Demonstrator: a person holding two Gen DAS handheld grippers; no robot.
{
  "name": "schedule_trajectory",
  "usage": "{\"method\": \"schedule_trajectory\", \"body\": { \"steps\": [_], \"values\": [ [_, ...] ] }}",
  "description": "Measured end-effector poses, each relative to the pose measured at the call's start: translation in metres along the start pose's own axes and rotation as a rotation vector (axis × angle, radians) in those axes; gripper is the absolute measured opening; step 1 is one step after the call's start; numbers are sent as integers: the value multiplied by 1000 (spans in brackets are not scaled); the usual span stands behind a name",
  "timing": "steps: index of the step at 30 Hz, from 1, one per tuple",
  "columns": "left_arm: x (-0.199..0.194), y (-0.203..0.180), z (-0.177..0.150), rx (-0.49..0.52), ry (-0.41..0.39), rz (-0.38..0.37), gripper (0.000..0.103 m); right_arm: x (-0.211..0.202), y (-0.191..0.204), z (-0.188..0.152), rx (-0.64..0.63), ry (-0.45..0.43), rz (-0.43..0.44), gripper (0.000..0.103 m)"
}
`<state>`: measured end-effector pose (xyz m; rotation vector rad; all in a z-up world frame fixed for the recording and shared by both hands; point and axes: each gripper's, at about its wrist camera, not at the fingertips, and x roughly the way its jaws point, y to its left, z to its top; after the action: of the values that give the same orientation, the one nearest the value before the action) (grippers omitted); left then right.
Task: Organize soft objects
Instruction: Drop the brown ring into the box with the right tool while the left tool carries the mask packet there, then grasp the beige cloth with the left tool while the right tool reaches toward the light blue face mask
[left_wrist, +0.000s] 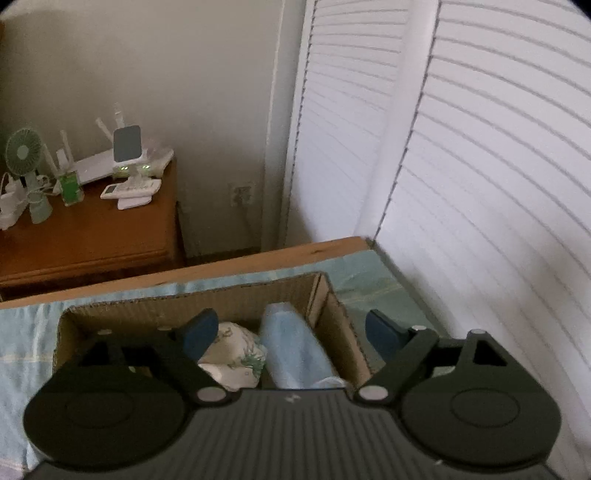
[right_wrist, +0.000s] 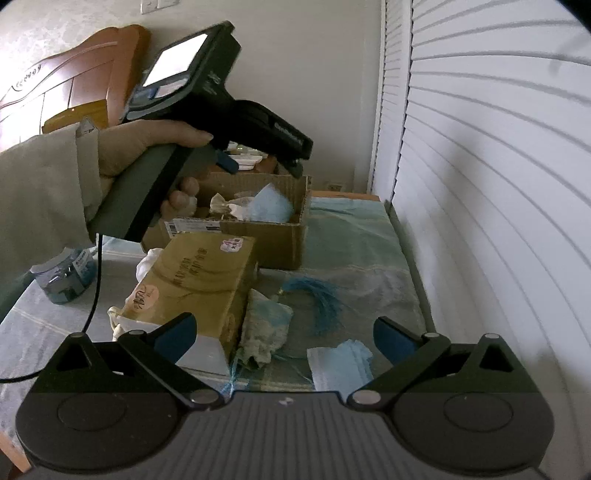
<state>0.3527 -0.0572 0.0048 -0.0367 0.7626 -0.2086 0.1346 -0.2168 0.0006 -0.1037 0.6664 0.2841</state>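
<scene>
Hovering with fingers spread and empty, left gripper (left_wrist: 291, 332) overlooks corrugated cardboard box (left_wrist: 325, 295); right gripper (right_wrist: 284, 338) likewise released.

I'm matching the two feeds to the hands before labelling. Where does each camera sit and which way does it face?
Left wrist: on the left gripper, looking down into the cardboard box holding a light blue cloth; only its open fingers show.
Right wrist: on the right gripper, facing across the table toward a face mask; the left hand and sleeve show.
Shared: the box and louvered doors.
</scene>
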Motion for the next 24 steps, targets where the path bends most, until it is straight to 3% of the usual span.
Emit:
{"method": "schedule_trajectory", "body": {
  "steps": [12,19,24],
  "values": [
    [-57,-2,-9,89,-51,24,94,-3,-1,-10,9,13,-9,103],
    [-97,-5,-37,152,-80,42,98,-5,-2,-23,15,30,-21,103],
    [-123,2,-66,127,-100,50,98,3,-4,-37,0,58,-54,103]
  ]
}}
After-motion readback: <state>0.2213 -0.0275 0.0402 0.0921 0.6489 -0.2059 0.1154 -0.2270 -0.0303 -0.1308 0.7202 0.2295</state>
